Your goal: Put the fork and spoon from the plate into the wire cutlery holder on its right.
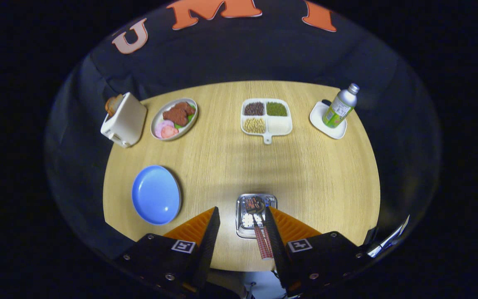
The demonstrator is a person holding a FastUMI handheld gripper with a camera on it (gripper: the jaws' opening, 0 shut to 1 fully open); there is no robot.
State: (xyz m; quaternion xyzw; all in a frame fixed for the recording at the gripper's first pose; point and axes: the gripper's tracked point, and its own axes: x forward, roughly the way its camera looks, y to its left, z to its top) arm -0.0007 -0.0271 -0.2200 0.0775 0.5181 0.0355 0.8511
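Your fingers (pixel 241 216) gape wide, empty; holder (pixel 255 216) just ahead holds both utensils (pixel 259 232). Lift straight, don't snag handles.

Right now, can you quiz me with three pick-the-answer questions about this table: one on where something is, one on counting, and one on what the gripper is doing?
1. Where does the green bottle stand?
A) on a blue plate
B) on the small white dish
C) inside a toaster

2. How many sections does the divided dish have?
A) two
B) four
C) six

3. What is the gripper doing?
A) squeezing a spoon
B) shut on the bottle
C) open, with the cutlery holder between its fingers

Answers:
1 B, because the bottle's base rests on the small white dish, far beyond the right finger.
2 B, because the dish holds four separate fills, two in each row.
3 C, because the fingers stand wide apart and press on nothing.
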